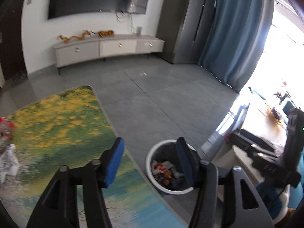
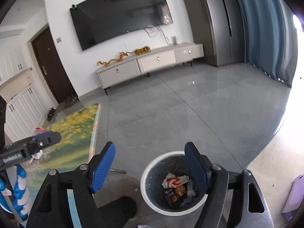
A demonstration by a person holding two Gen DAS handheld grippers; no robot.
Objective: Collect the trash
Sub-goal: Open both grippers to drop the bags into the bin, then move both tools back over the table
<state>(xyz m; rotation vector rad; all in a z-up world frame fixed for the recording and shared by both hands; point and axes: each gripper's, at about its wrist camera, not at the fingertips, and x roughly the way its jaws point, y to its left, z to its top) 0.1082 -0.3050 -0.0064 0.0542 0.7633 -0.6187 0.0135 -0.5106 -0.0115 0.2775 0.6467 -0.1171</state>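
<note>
Your left hand-held gripper (image 1: 150, 160) has its blue pads spread wide with nothing between them, low in the left wrist frame. The trash bin (image 1: 152, 157), white-rimmed with a grey inside, stands on the grey floor (image 1: 161, 98) at lower centre, partly behind your right pad; crumpled wrappers (image 1: 161, 168) lie in its bottom. The flower-printed surface (image 1: 57, 125) fills the lower left, with more wrapper trash (image 1: 5, 129) at its far left edge. Your right hand-held gripper (image 2: 150, 163) is spread too, empty, with the bin (image 2: 150, 169) just below its right pad in the lower centre of the right wrist frame and the wrappers (image 2: 175, 183) inside it
</note>
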